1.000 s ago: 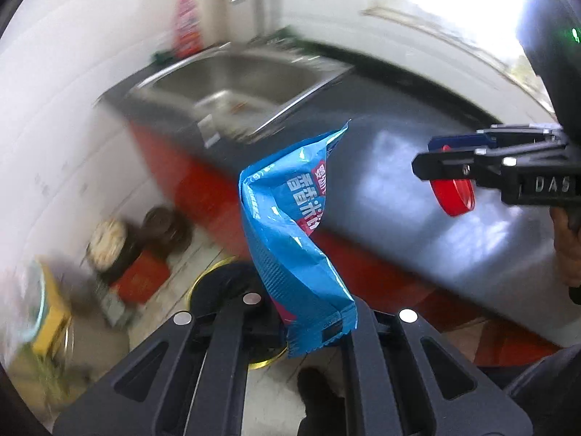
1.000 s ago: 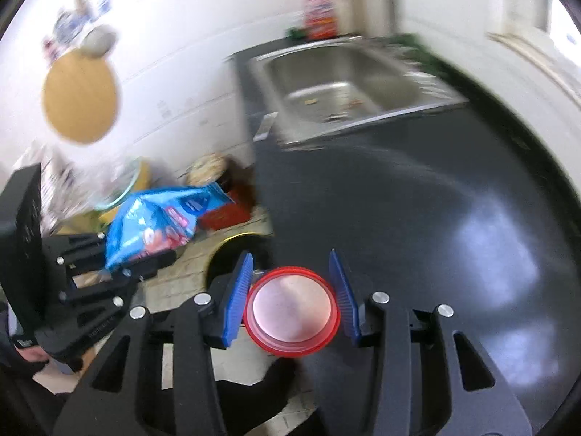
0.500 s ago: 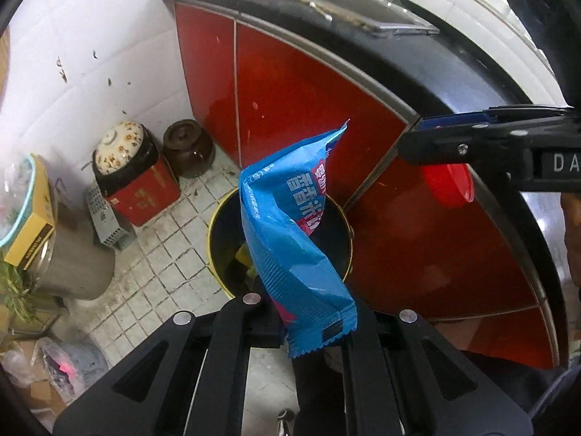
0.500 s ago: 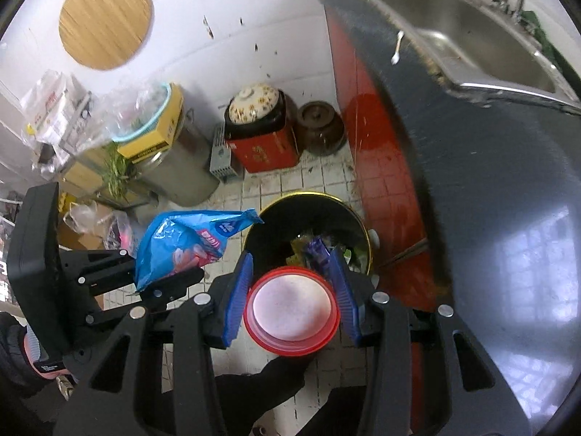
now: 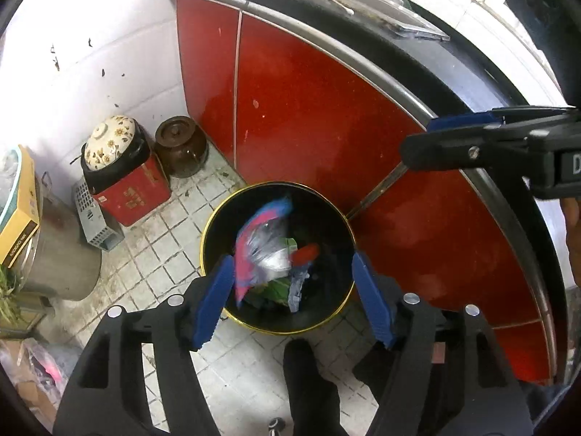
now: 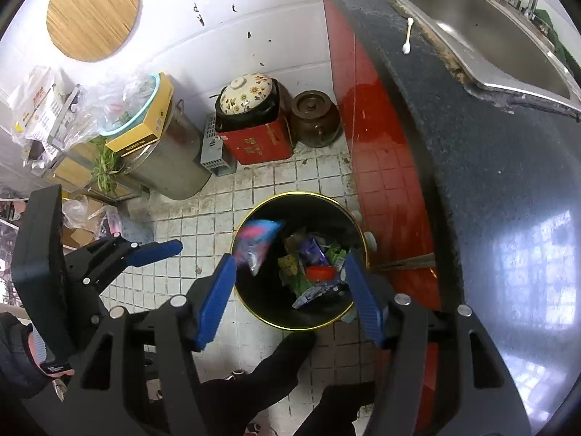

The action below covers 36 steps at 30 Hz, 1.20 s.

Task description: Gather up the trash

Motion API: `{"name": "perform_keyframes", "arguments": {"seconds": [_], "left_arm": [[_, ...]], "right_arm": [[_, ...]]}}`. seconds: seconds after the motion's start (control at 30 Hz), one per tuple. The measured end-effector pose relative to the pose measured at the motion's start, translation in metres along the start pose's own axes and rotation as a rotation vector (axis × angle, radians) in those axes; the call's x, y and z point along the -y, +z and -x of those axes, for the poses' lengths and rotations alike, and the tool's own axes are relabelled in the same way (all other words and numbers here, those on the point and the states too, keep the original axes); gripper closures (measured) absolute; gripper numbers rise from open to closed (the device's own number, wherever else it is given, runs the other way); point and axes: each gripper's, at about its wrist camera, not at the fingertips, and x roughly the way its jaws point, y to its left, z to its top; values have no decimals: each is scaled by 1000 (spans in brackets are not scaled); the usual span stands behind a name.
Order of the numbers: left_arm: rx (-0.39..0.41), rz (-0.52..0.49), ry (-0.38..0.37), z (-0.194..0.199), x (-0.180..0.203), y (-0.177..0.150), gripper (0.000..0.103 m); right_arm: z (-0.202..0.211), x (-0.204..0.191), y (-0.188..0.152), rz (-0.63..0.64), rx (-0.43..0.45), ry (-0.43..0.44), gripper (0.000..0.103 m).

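Both my tools just released: left tool [image 5: 290,301] wide, right tool [image 6: 290,294] wide. Blue wrapper [image 5: 254,250] falling into bin [image 5: 218,218], red lid [image 6: 319,272] already inside. Drop done; back to surface [image 6: 508,181] next.

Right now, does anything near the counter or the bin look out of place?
Yes: a cotton swab lies loose on the dark countertop beside the sink, not in the trash bin. The blue wrapper is blurred over the bin's mouth.
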Motion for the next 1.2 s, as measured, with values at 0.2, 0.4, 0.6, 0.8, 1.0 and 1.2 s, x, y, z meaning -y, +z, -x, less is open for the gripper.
{"name": "perform_keyframes", "arguments": {"seconds": [0.2,0.4,0.6,0.8,1.0,1.2], "left_arm": [[-9,-16,-1,0,5,2,32],[21,-71,22,18,18,15,15],[57,-150,61,58,65,43,7],[92,-336,-44,92,157,74,7],[97,-575,-220,106,272,103,7],[77,-680,-300,115,375,112,7]], "right_arm": [[17,4,1,-19,32,-1,36],[58,15,-12,-63,85,-20,21],[156,48,-64,-193,219,-131,9],[268,98,-160,-482,360,-391,7],[355,131,-281,-847,405,-660,7],[406,138,-371,-1082,450,-808,7]]}}
